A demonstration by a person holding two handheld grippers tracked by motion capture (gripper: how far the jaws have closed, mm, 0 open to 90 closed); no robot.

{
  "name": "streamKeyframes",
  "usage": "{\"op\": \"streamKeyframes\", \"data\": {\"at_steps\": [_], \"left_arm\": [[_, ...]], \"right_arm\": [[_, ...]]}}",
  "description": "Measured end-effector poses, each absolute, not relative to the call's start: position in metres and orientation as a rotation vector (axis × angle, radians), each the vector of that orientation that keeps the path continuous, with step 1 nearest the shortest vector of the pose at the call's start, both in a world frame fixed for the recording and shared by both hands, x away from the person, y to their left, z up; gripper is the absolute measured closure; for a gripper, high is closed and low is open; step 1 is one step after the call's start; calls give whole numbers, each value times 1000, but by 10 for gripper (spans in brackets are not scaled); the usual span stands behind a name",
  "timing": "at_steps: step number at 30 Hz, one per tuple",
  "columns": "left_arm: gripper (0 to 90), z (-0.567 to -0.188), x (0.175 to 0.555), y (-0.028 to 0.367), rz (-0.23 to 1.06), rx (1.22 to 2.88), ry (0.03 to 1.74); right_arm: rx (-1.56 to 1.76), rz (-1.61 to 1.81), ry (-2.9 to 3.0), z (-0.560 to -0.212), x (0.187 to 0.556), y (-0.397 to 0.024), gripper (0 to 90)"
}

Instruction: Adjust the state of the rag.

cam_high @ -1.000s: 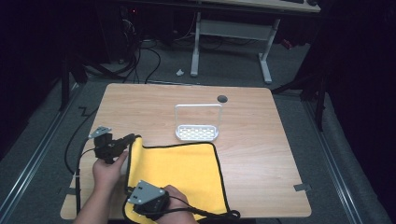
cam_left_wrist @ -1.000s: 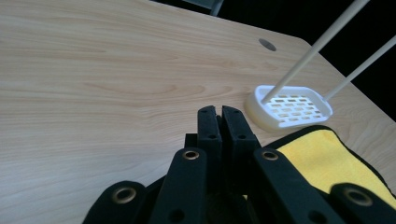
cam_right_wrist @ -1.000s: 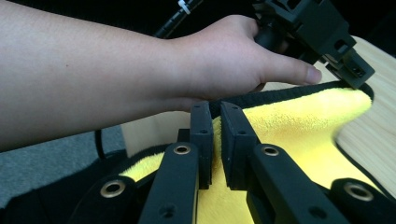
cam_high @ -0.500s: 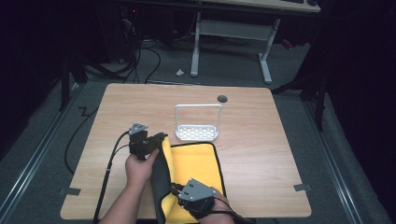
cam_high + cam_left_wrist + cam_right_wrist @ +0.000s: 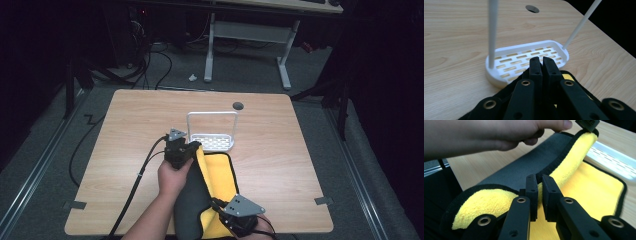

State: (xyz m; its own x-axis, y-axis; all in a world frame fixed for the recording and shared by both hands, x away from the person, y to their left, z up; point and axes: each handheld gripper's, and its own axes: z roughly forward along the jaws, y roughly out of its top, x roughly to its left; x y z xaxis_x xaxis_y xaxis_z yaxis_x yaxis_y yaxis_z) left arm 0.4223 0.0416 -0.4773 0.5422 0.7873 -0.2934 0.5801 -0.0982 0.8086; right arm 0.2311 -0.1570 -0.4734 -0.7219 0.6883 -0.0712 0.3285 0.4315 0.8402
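My left gripper (image 5: 192, 148) has its jaws pinched together on the far corner of the cloth (image 5: 220, 175), and I see that corner lifted off the table (image 5: 300, 165) and carried over toward the right. In the left gripper view the black hem of the cloth (image 5: 571, 80) bunches right under the closed jaws, with a sliver of yellow showing beside them. Just past the tips sits the white rack (image 5: 524, 58), close but not touching.

My right gripper (image 5: 220, 207) is at the near edge, jaws clamped on the cloth's near corner. In the right gripper view the cloth (image 5: 574, 167) rises from between the jaws as a rolled fold, grey backing (image 5: 524, 167) on one side and yellow pile on the other, running up to the left gripper (image 5: 587, 123) at the top. The left hand (image 5: 486, 135) hangs over the fold.

From above, the cloth lies half folded: the grey underside faces up along the left, the yellow half flat on the table below the rack (image 5: 212, 132).
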Motion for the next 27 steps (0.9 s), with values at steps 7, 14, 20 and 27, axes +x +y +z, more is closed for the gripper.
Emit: {"op": "streamKeyframes", "data": {"at_steps": [7,14,20,27], "left_arm": [[860,-476,424,17,225,1780,1112],[856,-482,426,-2,205,1816,1097],[730,-494,430,-16,148,1824,1099],[617,-490,424,-15,142,1821,1048]], "right_arm": [[943,1174,2280,-482,228,-184,848],[977,1148,2272,-487,225,-198,843],[1020,1161,2238,-489,226,-205,718],[1036,1154,2206,-489,229,-209,718]]}}
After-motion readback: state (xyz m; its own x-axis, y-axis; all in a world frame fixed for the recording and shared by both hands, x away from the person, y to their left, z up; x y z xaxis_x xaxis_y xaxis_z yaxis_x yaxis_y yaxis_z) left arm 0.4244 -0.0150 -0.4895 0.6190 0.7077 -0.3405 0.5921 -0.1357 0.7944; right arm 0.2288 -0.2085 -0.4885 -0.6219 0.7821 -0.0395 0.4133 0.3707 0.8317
